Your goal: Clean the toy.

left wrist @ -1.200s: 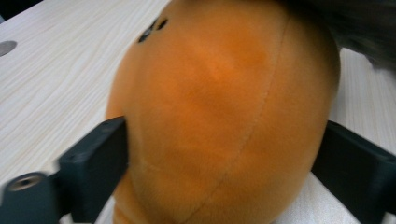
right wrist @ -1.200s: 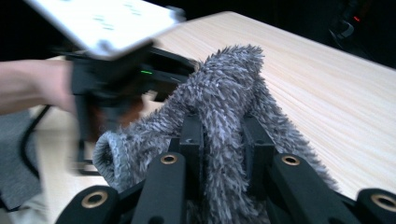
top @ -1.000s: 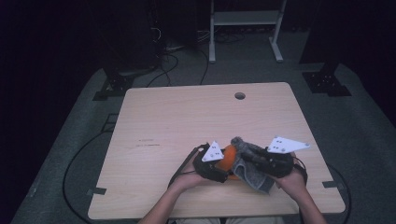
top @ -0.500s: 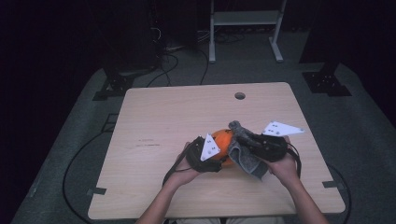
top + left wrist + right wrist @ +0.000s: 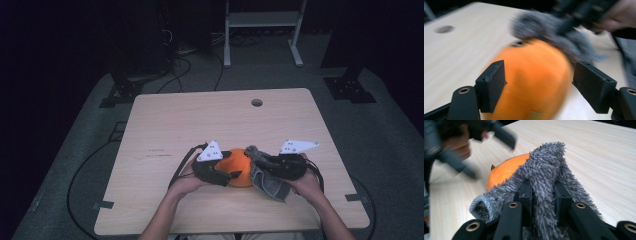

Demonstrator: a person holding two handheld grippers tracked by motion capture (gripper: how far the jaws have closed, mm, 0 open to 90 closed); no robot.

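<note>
I'm wiping the orange ball [image 5: 239, 166], which sits on the worktop [image 5: 200, 120]. My left fingers [image 5: 492, 85] bracket it, having just opened a little. My right fingers [image 5: 525, 195] clamp the grey cloth [image 5: 544, 172]. Next: rub cloth over its top, judging pressure gently.

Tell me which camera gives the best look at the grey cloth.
The right gripper view: the grey cloth sits sharp and close, pinched between the right gripper jaws against the orange ball. The left gripper view shows it blurred behind the ball; the high view shows it small.
</note>
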